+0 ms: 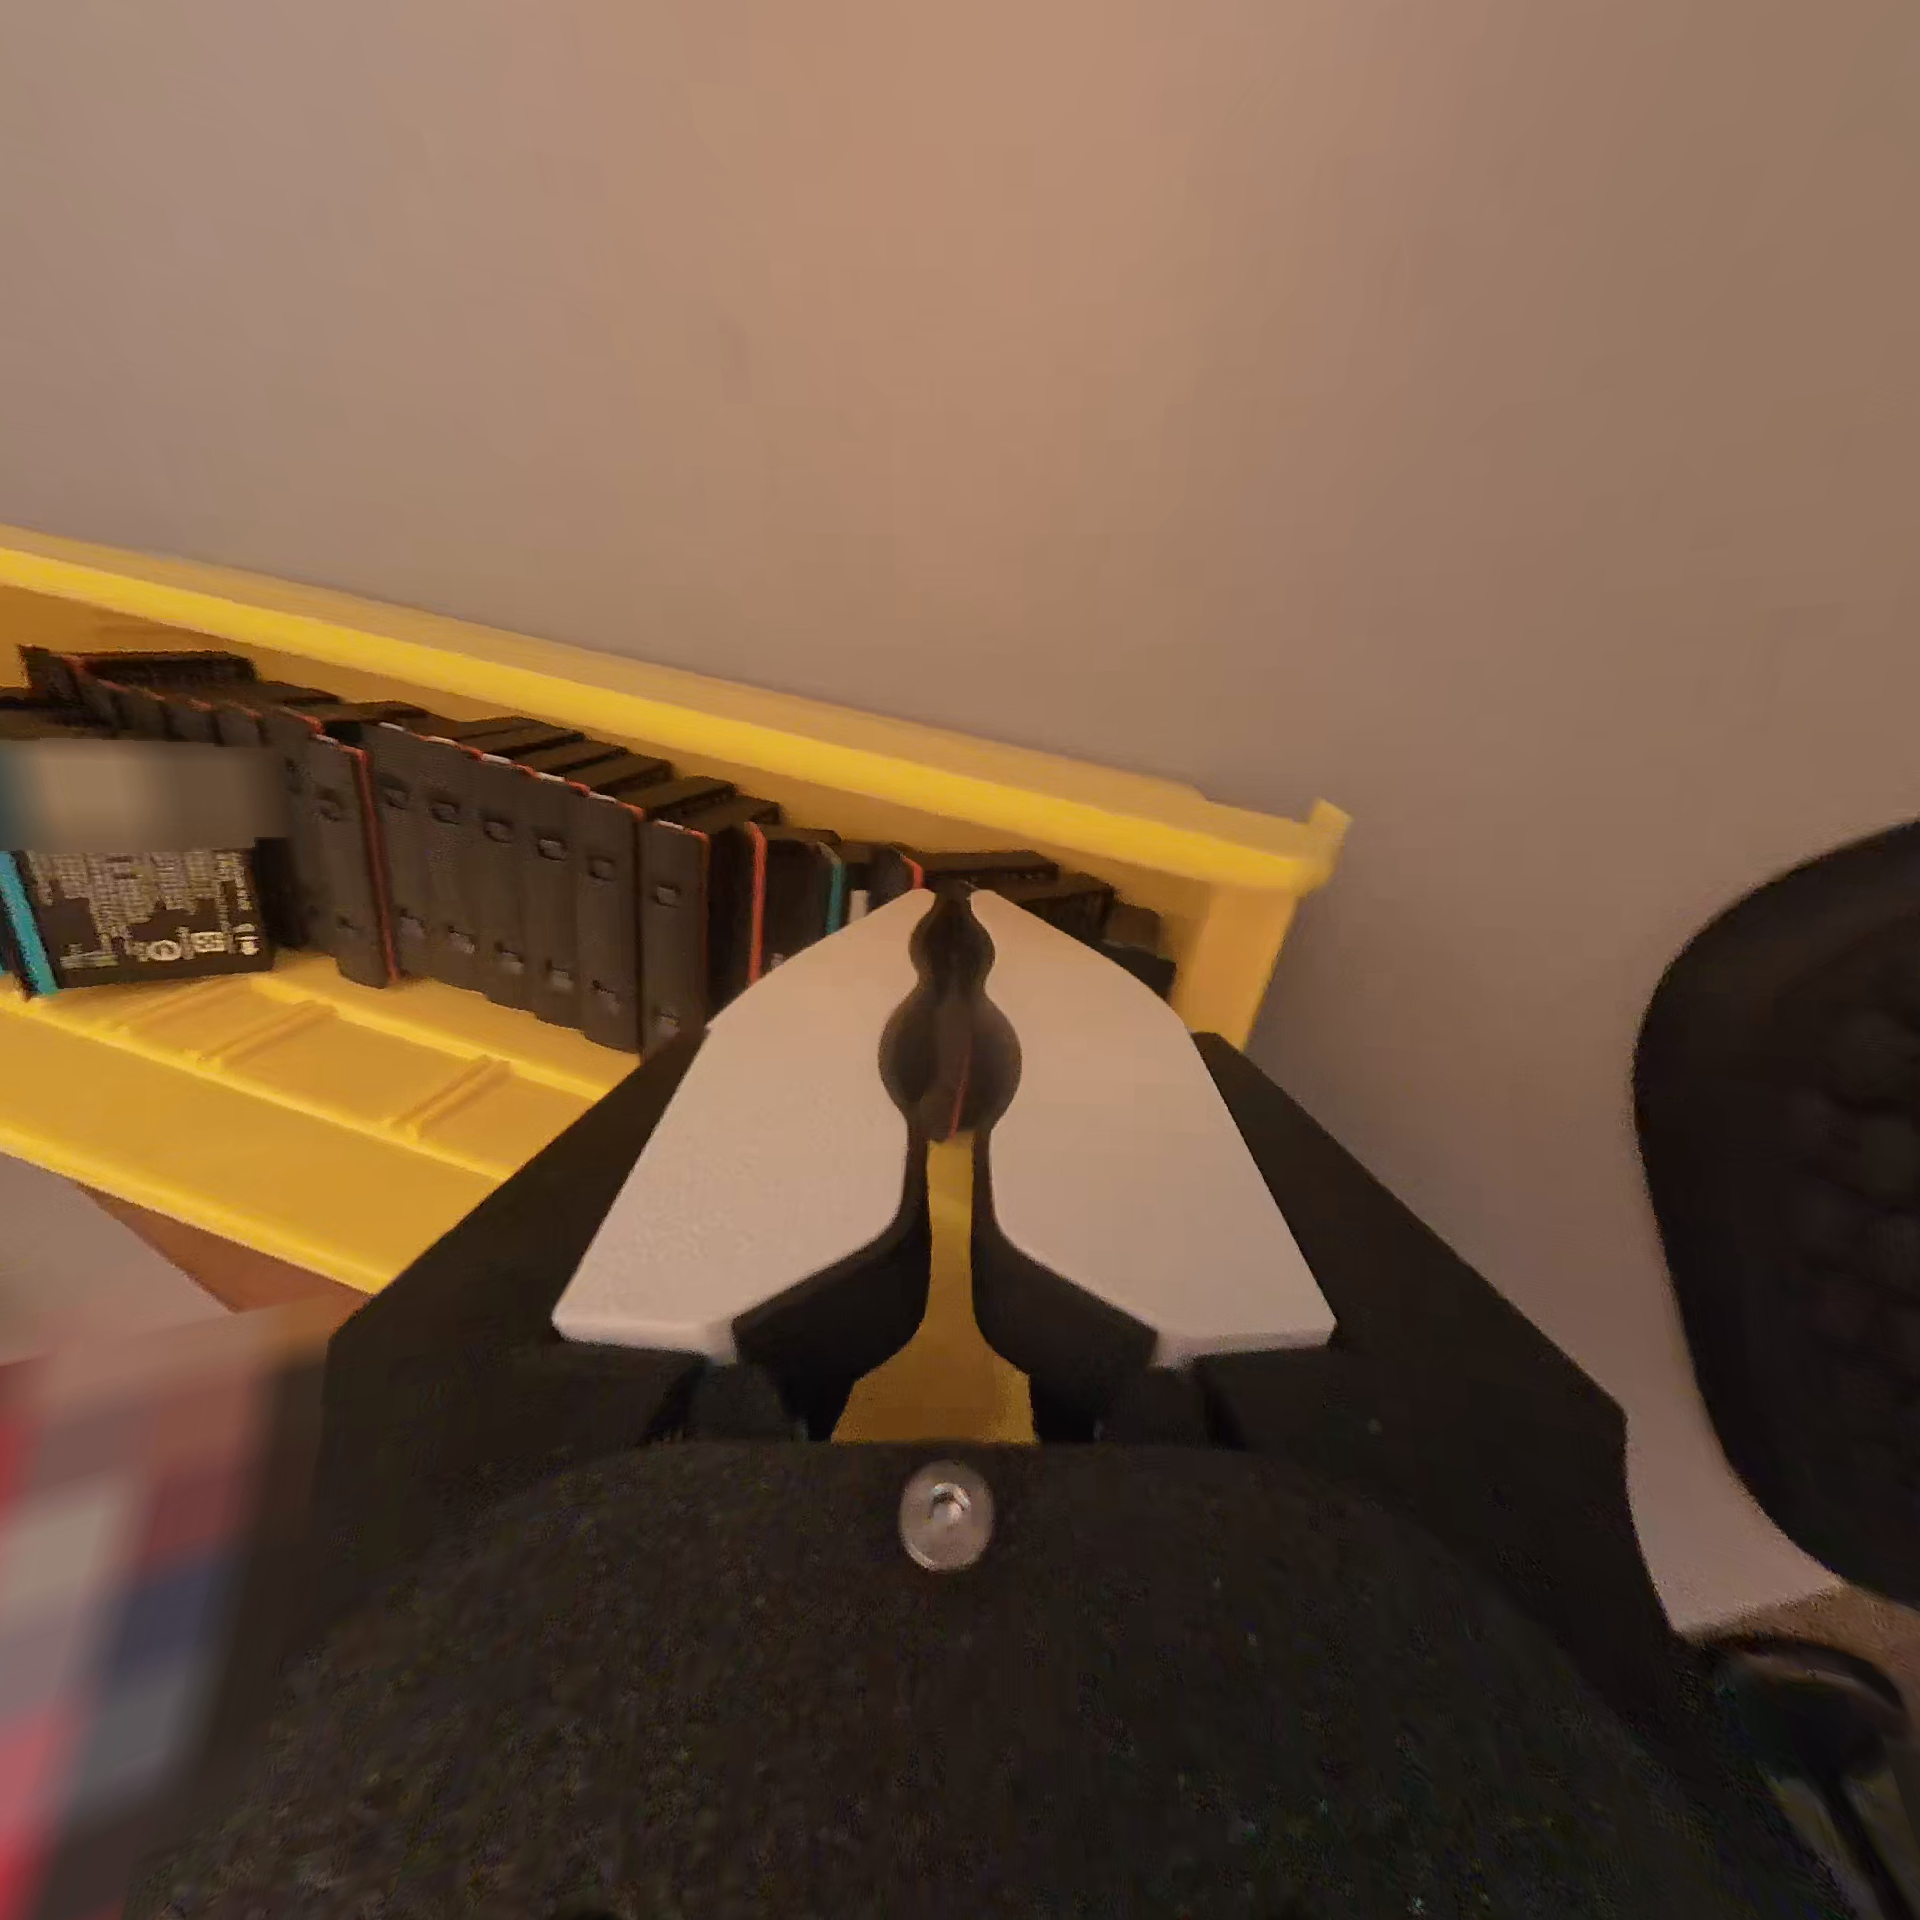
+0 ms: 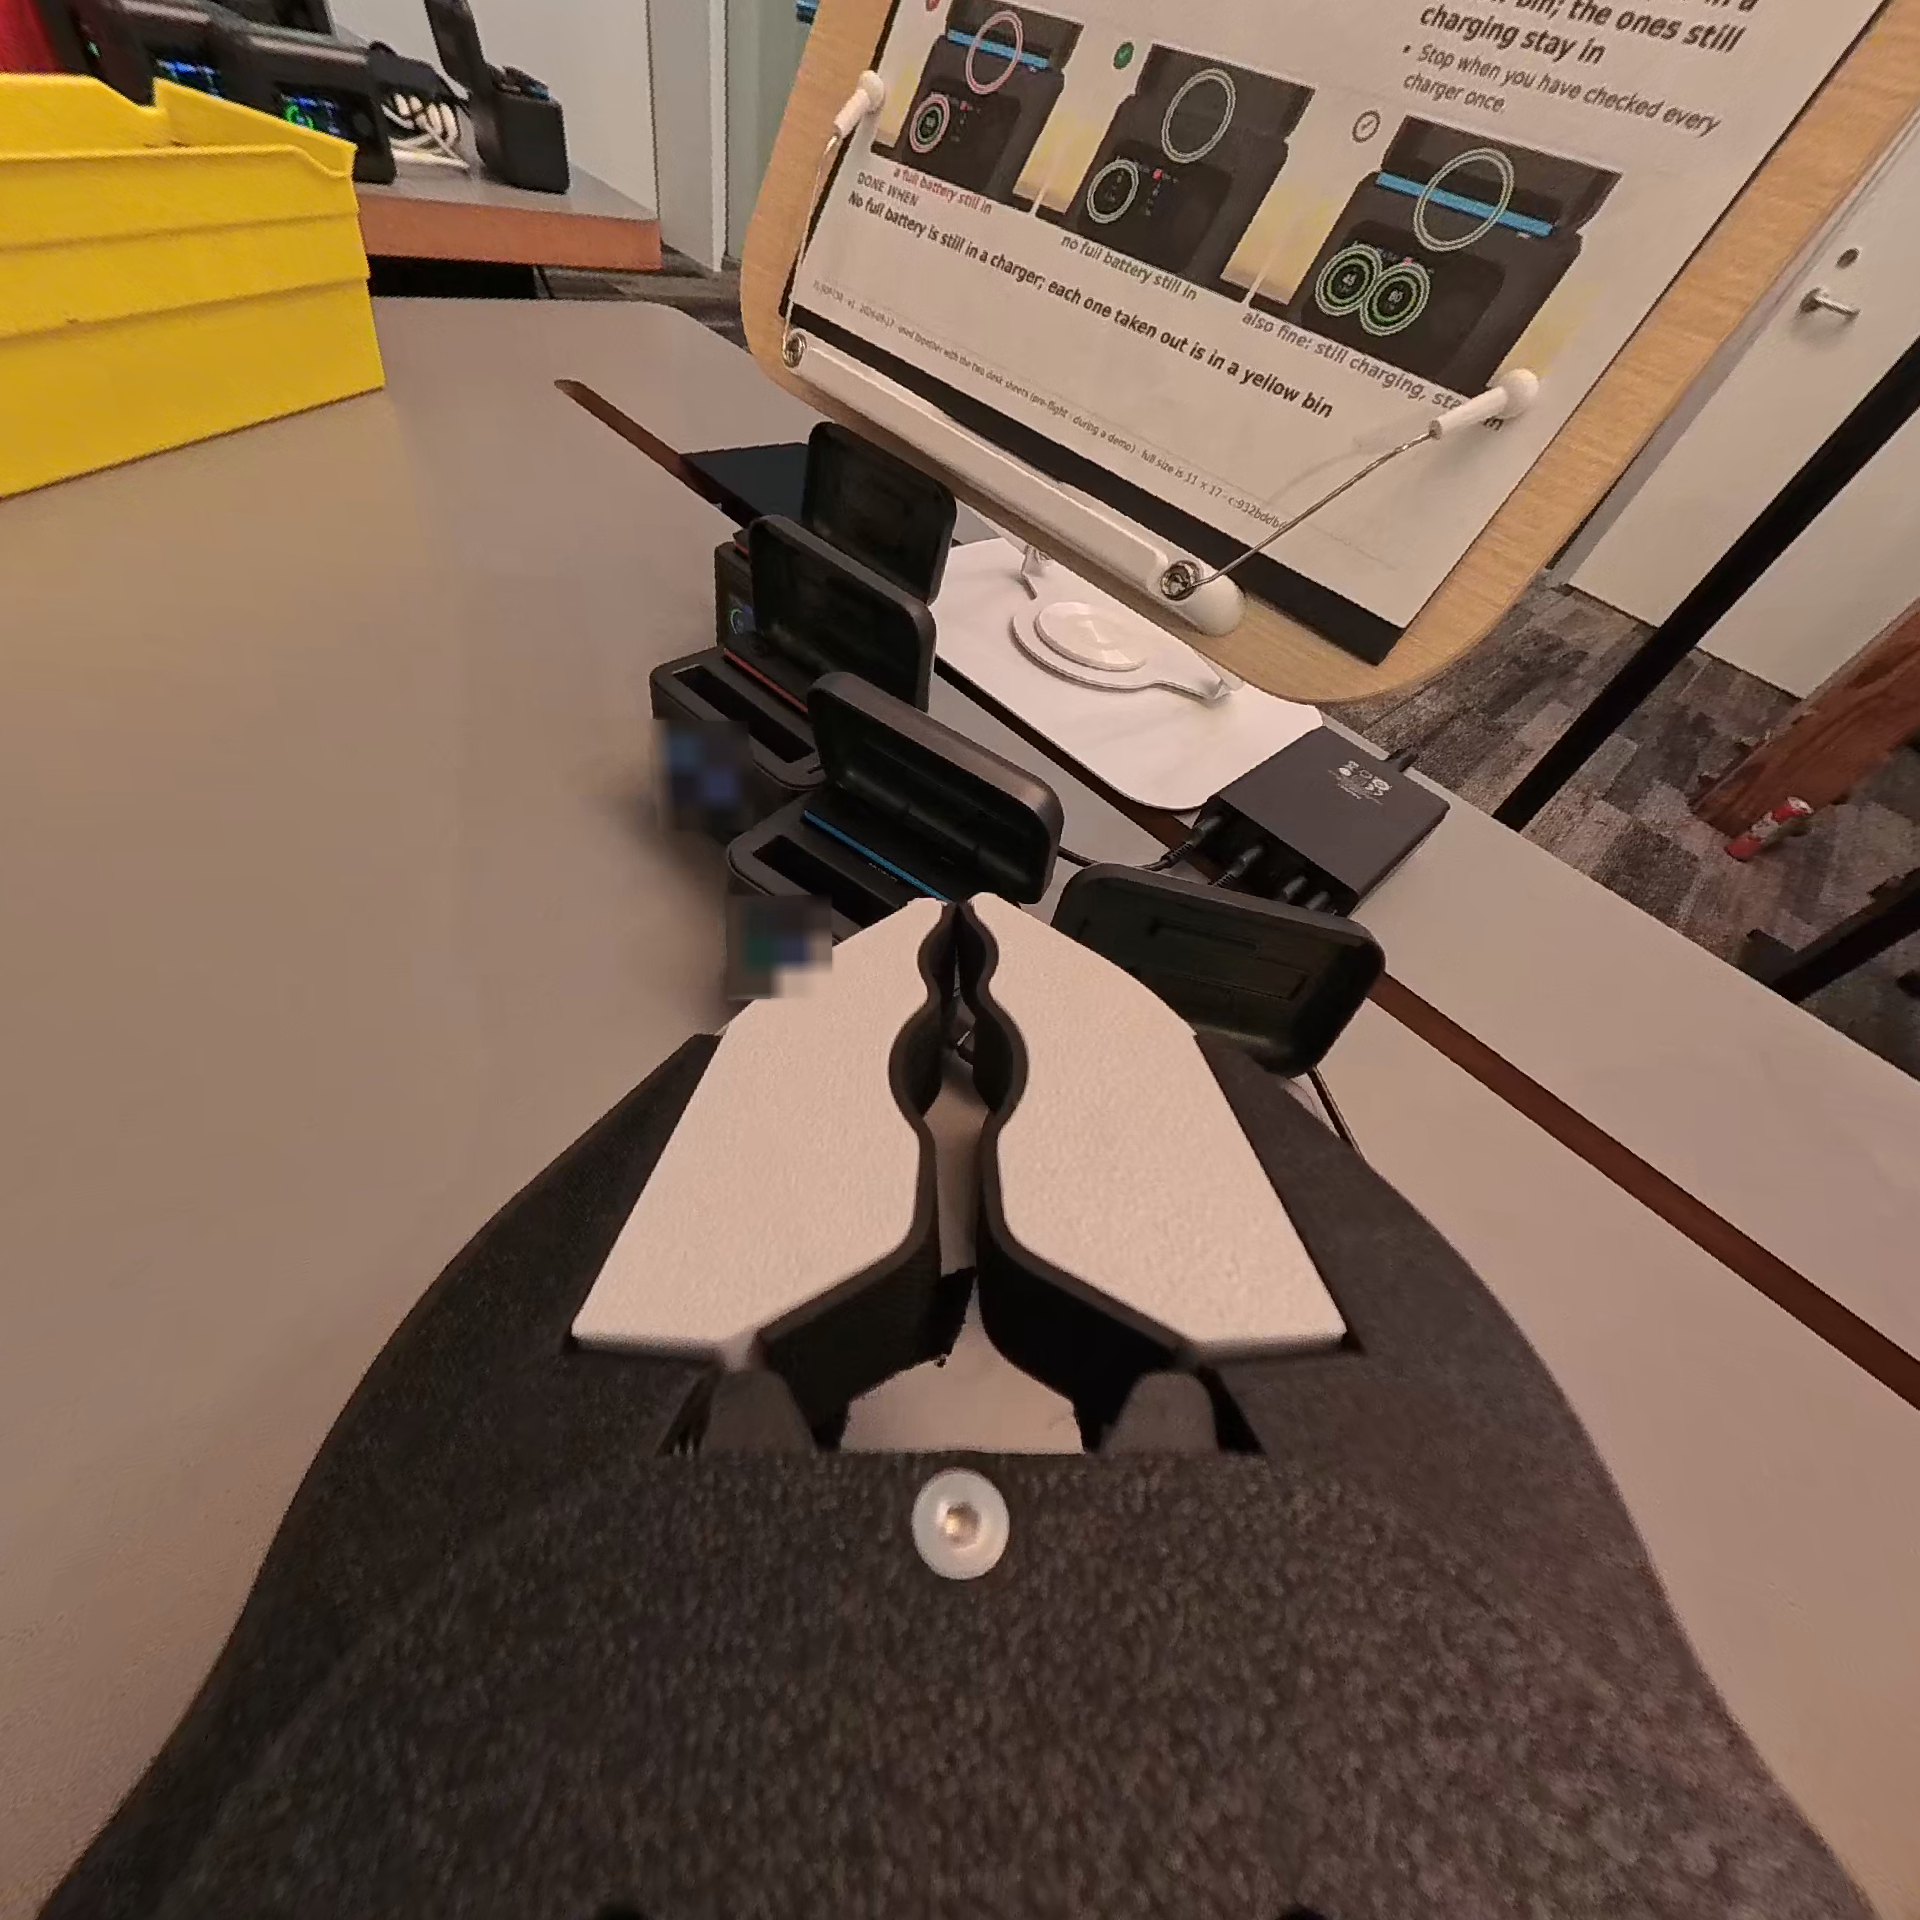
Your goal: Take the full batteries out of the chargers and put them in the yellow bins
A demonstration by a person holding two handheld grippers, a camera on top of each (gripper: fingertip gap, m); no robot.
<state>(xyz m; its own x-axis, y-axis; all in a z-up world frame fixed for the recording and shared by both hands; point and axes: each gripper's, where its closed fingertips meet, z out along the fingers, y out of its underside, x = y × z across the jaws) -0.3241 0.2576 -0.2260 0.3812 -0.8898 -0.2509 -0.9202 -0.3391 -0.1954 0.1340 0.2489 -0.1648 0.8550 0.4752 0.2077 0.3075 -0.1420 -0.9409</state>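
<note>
My left gripper (image 1: 951,894), black-bodied with white-faced fingers, is pinched almost together on a thin black battery with a red edge stripe (image 1: 951,1060), which sits upright in the scalloped gap between the fingers. It hangs over the near right end of the long yellow plastic bin (image 1: 935,764), which stands against a plain pale wall (image 1: 935,364). Inside that bin a row of black batteries (image 1: 520,894) stands on edge along the back, some with red or teal edges, and one black battery lying flat with its label up (image 1: 145,920) rests toward the bin's left end.

My right gripper (image 2: 956,914) has its fingers drawn nearly together, with only a slim gap, and holds nothing. It hovers over the grey tabletop (image 2: 260,831), pointing at the line of black chargers with raised lids (image 2: 914,821). Behind the chargers stand a black power hub (image 2: 1330,821) and a wooden-framed instruction sheet on a white stand (image 2: 1247,260). A second stack of yellow bins (image 2: 177,281) sits well left of the chargers.
</note>
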